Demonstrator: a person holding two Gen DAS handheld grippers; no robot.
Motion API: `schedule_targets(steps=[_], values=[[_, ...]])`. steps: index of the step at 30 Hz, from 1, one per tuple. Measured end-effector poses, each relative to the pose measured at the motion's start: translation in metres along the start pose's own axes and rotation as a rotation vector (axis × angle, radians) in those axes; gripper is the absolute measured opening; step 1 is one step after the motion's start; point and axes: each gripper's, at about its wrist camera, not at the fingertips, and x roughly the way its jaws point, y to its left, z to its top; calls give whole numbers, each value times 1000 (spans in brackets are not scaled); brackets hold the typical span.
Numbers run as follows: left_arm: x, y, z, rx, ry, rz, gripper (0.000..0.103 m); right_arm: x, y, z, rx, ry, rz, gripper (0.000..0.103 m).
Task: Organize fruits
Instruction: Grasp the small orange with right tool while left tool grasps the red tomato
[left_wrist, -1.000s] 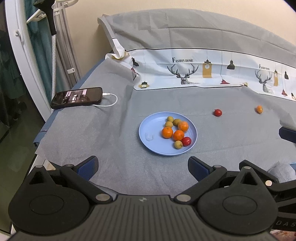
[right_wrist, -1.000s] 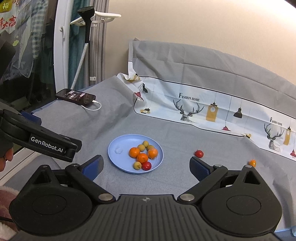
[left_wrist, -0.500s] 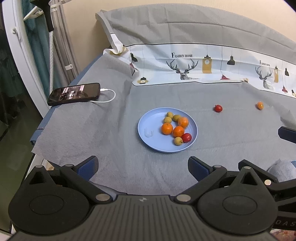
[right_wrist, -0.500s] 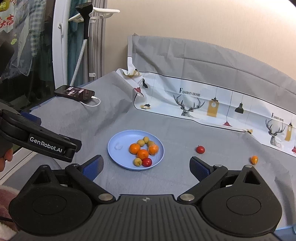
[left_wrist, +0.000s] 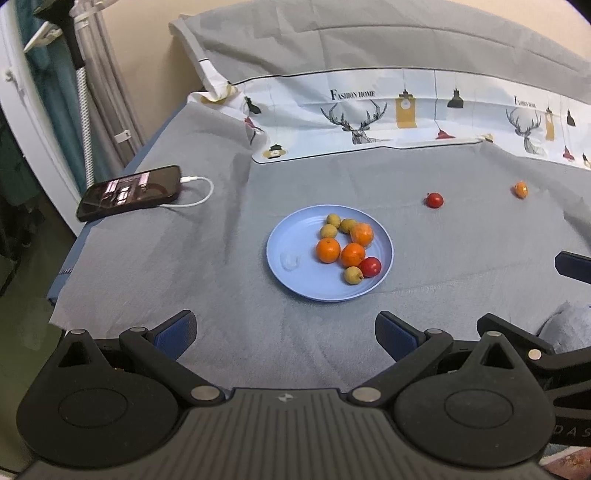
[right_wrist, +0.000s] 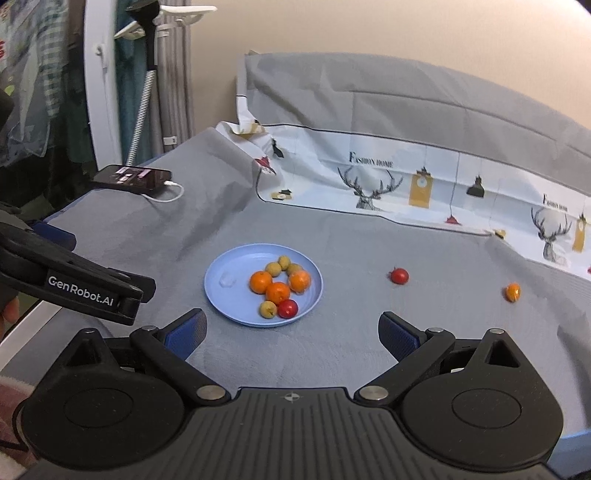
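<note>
A blue plate (left_wrist: 295, 236) (right_wrist: 229, 266) lies on the grey cloth and carries three oranges, several small yellow-green fruits and one red fruit (left_wrist: 370, 266) (right_wrist: 287, 308). To its right on the cloth sit a loose red fruit (left_wrist: 434, 200) (right_wrist: 399, 275) and, farther right, a small orange fruit (left_wrist: 521, 189) (right_wrist: 512, 291). My left gripper (left_wrist: 286, 330) is open and empty, short of the plate's near rim. My right gripper (right_wrist: 293, 328) is likewise open and empty, just before the plate. The left gripper's body (right_wrist: 74, 284) shows at the left of the right wrist view.
A black phone (left_wrist: 131, 192) (right_wrist: 131, 177) with a white charging cable lies at the cloth's left edge. A printed deer-pattern cloth (left_wrist: 406, 110) rises along the back. A garment steamer pole (right_wrist: 147, 74) and hanging clothes stand beyond the left edge.
Both views have shifted slightly; the plate and fruits sit a little nearer and lower in frame. Both grippers stay open; no fruit has moved.
</note>
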Motion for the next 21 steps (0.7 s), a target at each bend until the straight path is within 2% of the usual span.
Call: schedule_targets(steps=[6,10,16,21], values=[[23,-26,20,50,34,-21,103,15,-24,-6,78,28,-28,99],[50,-55,43,92,66,-60,103,30,-61,-8,160,36,-111,101],[114,-119,95,121,102,-181,103,70,-159,-9,322,37,-309,102],[182,-185,135,149,85,-231,103,125,-259,-15,410,22,-460,102]])
